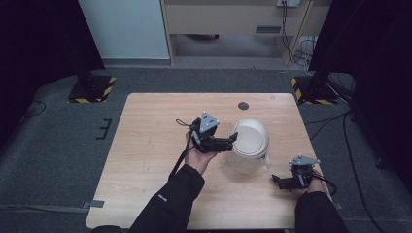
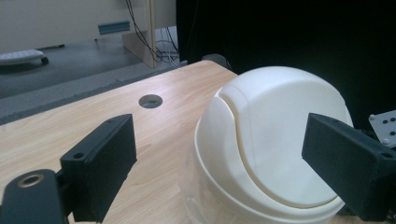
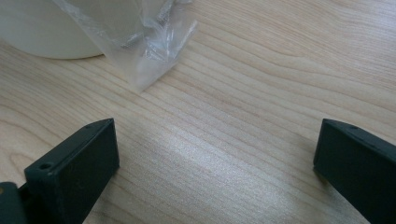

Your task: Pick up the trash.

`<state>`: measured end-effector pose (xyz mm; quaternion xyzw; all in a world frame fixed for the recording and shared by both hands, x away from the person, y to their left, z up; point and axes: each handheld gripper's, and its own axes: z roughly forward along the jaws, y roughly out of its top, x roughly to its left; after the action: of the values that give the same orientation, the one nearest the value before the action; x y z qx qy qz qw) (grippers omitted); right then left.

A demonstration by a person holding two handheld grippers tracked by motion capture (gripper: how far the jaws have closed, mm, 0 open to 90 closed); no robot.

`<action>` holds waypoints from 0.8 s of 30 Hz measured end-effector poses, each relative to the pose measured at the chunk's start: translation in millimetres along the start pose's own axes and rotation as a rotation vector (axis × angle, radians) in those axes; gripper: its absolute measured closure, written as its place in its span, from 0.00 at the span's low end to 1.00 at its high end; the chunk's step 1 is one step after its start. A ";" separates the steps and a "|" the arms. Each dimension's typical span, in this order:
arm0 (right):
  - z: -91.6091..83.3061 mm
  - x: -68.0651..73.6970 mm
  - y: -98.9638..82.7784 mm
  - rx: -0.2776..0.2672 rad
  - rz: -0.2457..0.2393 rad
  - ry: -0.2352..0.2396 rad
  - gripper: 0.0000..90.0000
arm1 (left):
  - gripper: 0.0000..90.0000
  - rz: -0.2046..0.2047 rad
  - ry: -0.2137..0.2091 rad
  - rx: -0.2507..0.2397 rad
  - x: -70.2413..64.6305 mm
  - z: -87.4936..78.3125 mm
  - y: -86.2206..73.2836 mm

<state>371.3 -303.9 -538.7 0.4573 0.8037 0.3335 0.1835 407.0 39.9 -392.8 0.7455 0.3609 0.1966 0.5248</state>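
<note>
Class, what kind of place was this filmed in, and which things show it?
Probably a lab or recording studio: a lone wooden table on grey carpet, black curtains at both sides, hazard-striped stand bases and loose cables on the floor.

Smooth cream plastic bin point(image 2: 275, 140), crinkled clear liner point(image 3: 149, 51), matt wood table point(image 3: 261, 116).

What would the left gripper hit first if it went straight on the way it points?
Probably the white bin's domed lid. The left gripper is open and aimed at it, one jaw on each side of the dome; how near is hard to judge.
</note>
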 end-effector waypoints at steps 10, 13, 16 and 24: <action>0.1 0.0 0.1 0.000 0.000 0.000 0.00 | 0.10 0.010 -0.007 0.050 -8.8 19.9 -7.8; 0.1 0.0 0.1 0.000 0.000 0.000 0.00 | 0.10 0.014 -0.004 0.060 -9.5 22.0 -9.2; 0.2 0.1 0.1 0.000 0.000 0.000 0.00 | 0.10 0.016 -0.002 0.071 -11.0 25.8 -11.0; 0.2 0.1 0.2 0.000 0.000 0.000 0.00 | 0.09 0.020 0.006 0.101 -11.0 32.2 -15.6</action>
<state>371.4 -303.7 -538.7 0.4574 0.8037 0.3335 0.1835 416.2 14.0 -418.3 0.7740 0.3643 0.1855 0.4835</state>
